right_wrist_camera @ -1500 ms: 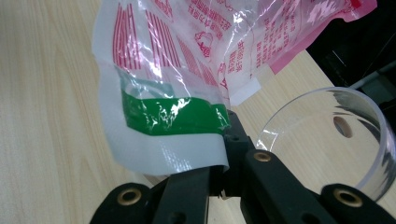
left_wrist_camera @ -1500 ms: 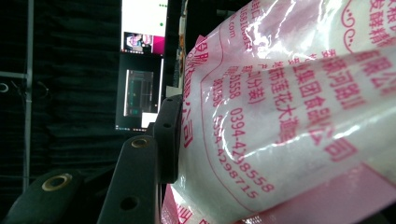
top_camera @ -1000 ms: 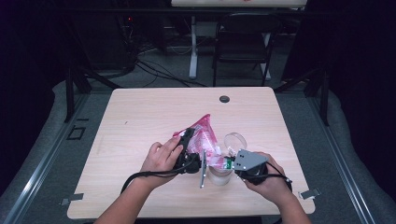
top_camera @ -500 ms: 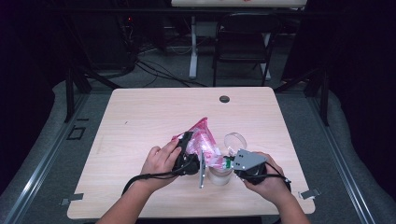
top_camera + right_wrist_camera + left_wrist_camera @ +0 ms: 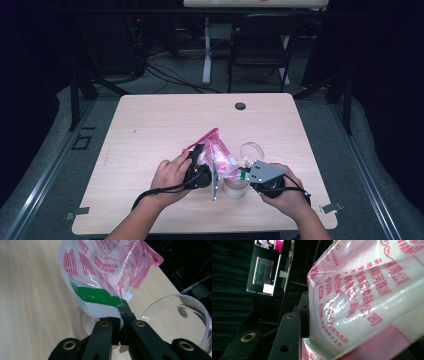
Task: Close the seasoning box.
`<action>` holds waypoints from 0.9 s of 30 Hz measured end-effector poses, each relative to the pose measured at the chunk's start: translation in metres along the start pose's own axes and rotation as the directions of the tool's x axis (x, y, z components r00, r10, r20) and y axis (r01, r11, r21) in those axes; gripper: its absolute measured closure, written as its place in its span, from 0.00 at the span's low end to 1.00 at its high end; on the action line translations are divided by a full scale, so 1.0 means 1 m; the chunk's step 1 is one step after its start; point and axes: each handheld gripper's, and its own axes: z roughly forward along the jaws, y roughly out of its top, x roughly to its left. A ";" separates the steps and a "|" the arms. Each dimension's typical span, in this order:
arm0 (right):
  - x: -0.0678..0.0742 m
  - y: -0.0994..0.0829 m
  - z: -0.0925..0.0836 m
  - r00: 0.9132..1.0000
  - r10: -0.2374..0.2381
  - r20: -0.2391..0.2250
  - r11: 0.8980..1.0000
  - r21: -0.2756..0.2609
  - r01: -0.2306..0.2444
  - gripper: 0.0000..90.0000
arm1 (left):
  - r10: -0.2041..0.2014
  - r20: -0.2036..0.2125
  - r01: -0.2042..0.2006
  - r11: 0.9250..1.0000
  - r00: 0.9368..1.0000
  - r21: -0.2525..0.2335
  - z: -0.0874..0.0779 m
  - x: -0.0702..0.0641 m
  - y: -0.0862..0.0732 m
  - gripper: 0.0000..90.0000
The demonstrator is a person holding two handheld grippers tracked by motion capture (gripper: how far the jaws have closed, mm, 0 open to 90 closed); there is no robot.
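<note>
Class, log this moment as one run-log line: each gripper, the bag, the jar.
left gripper: bag between jaws, closing | right gripper: shut on bag corner | jar: upright under bag | lid: off, beside

Plastic bag (image 5: 216, 155): clear film carrying pink print, pink top edge, a green patch at one corner; crumpled, standing tilted above a clear lidless jar (image 5: 235, 187) that is resting upright on the table's near half.

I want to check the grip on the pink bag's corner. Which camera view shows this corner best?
The right gripper view: the right gripper is shut on the pink bag at its green-printed corner, close and sharp. The high view shows the bag small between both hands. The left gripper view shows its printed side, not that corner.
</note>
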 end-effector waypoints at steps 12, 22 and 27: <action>0.001 0.000 0.000 1.000 0.001 0.002 1.000 -0.006 -0.001 1.00 | -0.055 0.033 0.054 0.998 0.998 0.020 0.000 -0.003 -0.002 0.75; 0.001 0.002 -0.001 1.000 -0.008 -0.001 1.000 -0.003 0.008 1.00 | -0.091 0.052 0.089 0.996 0.995 0.031 0.000 -0.005 -0.005 0.75; 0.002 0.002 -0.001 1.000 -0.005 -0.002 1.000 -0.008 0.005 1.00 | -0.105 0.059 0.103 0.994 0.993 0.032 0.001 -0.005 -0.005 0.76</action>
